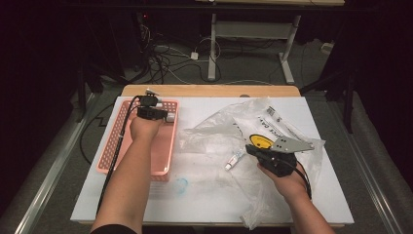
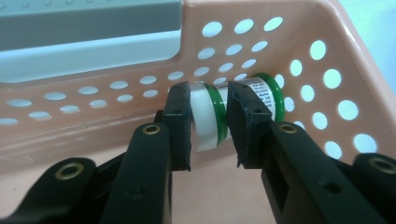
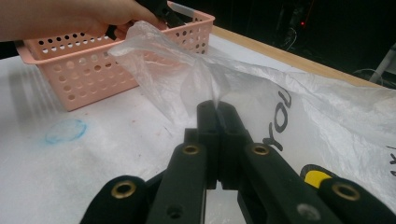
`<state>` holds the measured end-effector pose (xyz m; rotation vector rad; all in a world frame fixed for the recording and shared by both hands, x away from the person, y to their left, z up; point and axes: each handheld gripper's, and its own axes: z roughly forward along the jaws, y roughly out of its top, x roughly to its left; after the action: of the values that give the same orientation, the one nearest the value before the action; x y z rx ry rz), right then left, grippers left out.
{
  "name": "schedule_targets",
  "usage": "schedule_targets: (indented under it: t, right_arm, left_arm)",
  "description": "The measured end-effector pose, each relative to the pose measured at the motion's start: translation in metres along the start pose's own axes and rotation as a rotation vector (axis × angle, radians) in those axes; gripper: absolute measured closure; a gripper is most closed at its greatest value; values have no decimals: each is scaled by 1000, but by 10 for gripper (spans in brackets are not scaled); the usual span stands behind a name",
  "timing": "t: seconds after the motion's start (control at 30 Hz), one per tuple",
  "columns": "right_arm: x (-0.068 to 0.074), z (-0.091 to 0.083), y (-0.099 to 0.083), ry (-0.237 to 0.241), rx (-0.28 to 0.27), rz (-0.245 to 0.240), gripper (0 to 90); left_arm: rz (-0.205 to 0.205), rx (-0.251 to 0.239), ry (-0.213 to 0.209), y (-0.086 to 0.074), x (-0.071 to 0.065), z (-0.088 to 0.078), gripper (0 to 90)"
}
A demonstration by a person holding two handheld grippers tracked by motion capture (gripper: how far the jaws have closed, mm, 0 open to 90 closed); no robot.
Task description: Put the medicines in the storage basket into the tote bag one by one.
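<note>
1. Now, at nine o'clock on the table, your left gripper reaches into the pink basket, tucked towards its far right corner.
2. Up close in the left gripper view, your left gripper has its jaws set either side of a small roll, white with green bands, lying on its side against the perforated basket wall. The pads sit right at the roll's flanks, but whether they press on it yet I cannot tell.
3. Moving to the centre of the table, a faint blue ring mark sits at six o'clock, just off the basket's near right corner.
4. Next along, a small white tube lies on the clear plastic bag, just left of your right gripper.
5. Over at three o'clock, your right gripper rests on that bag, beside its yellow printed patch.
6. Looking along the right gripper, its jaws are pinched together on a gathered fold of the plastic bag, which rises from the tips towards the basket at eleven o'clock.
</note>
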<state>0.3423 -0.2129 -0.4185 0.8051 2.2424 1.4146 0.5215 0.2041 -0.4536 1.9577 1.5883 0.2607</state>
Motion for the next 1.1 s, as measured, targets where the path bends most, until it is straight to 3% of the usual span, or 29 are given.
schedule_targets:
  t: [0.17, 0.3, 0.4, 0.43, 0.47, 0.5, 0.6, 0.8, 0.9, 0.97, 1.1]
  right_arm:
    - [1, -1, 1, 1, -6, -6, 900]
    - [1, -2, 2, -1, -8, -5, 900]
    - [2, -1, 2, -1, -6, -7, 900]
    - [2, -1, 2, 0, -7, -10, 900]
    - [2, -1, 2, -1, -4, -10, 900]
    - [1, -1, 1, -1, -4, -10, 900]
    - [1, -1, 2, -2, -4, -8, 900]
    - [4, 1, 2, 2, -4, -13, 900]
    - [4, 1, 2, 3, -4, -16, 900]
    - [3, 1, 2, 1, 0, -14, 900]
    - [3, 1, 1, 4, 3, -14, 900]
  left_arm:
    - [6, 22, -10, -2, 1, 0, 707]
    - [-14, 29, -28, -3, 4, -1, 725]
    - [4, 31, -16, -4, 2, -2, 732]
    - [0, 6, -6, -5, 3, -5, 745]
    - [6, -11, 19, -6, 3, -8, 824]
    - [2, -9, 8, -6, 5, -10, 882]
    - [38, 12, 26, -9, 5, -12, 882]
    - [79, -27, 32, -11, -5, -11, 852]
    - [119, -85, 4, -10, -13, -12, 880]
    - [127, -74, -21, -9, -18, -8, 881]
    - [127, -24, 48, -9, -20, 1, 882]
